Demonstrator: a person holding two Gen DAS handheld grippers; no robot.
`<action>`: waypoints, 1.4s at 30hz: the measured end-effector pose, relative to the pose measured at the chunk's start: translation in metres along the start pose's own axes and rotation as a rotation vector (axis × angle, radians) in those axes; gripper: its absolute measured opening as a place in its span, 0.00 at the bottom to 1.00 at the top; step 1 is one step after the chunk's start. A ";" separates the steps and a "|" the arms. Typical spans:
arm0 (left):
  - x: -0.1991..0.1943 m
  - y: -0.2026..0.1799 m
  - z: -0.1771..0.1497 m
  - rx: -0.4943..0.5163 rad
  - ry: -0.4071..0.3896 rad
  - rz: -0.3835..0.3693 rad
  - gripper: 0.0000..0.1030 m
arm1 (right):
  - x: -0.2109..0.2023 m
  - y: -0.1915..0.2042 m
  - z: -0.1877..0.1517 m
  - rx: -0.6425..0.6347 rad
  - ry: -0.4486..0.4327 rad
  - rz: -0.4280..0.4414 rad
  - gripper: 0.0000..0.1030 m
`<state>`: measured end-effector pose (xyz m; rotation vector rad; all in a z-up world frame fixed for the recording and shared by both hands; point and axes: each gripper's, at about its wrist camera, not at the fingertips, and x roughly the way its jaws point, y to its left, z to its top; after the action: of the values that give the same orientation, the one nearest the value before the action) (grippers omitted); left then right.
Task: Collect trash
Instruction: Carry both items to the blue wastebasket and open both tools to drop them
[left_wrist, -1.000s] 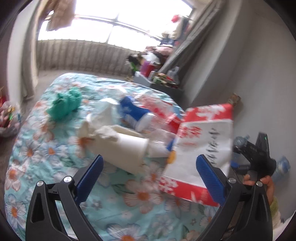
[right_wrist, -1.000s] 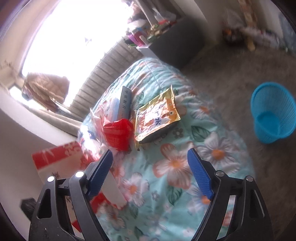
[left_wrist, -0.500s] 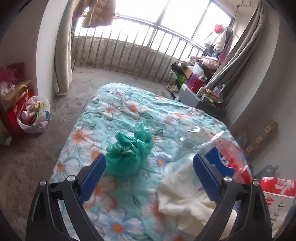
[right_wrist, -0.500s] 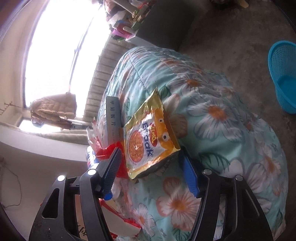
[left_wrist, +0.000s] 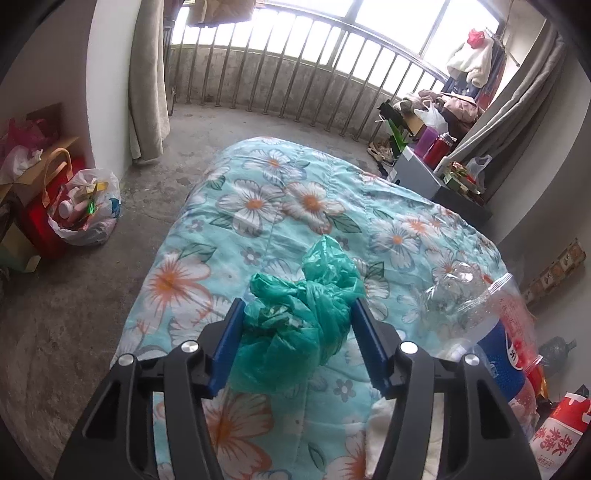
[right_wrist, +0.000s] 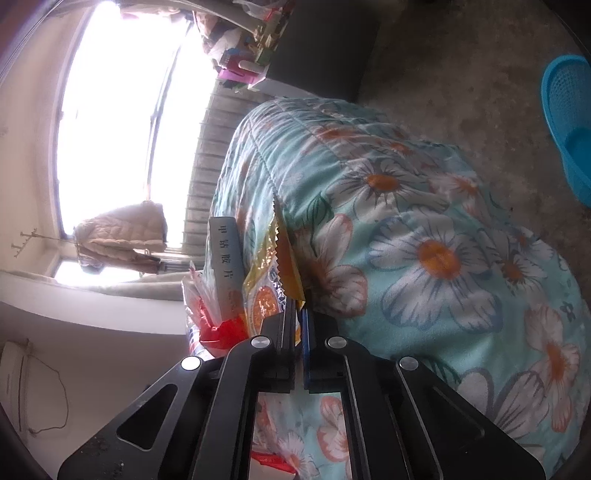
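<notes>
Green bag (left_wrist: 303, 325) on the bed (left_wrist: 258, 206) sits between the closing left tongs (left_wrist: 297, 347), right tongs (right_wrist: 299, 321) pinch shut on the snack packet (right_wrist: 269, 280); next, lift both to the blue bin (right_wrist: 569, 122).

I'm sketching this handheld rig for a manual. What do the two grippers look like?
Both look alike. The left gripper has black, angular, skeletal finger arms with triangular cut-outs and round silver screw heads at the pivots, ending in flat blue pads. The right gripper has the same black arms, silver screws and blue pads. No cables, markings, hands or sleeves are visible.
</notes>
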<state>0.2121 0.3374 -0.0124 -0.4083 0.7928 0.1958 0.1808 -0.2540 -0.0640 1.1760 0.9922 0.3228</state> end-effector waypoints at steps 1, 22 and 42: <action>-0.008 -0.001 0.000 -0.001 -0.010 -0.003 0.55 | 0.002 0.003 0.002 -0.003 -0.004 0.007 0.00; -0.231 -0.295 -0.106 0.389 -0.023 -0.697 0.54 | -0.228 -0.032 -0.029 -0.063 -0.526 -0.055 0.00; 0.069 -0.685 -0.330 0.881 0.507 -0.429 0.57 | -0.214 -0.238 0.052 0.283 -0.634 -0.422 0.02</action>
<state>0.2648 -0.4216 -0.0773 0.2316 1.1729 -0.6717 0.0385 -0.5261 -0.1683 1.1756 0.7035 -0.5179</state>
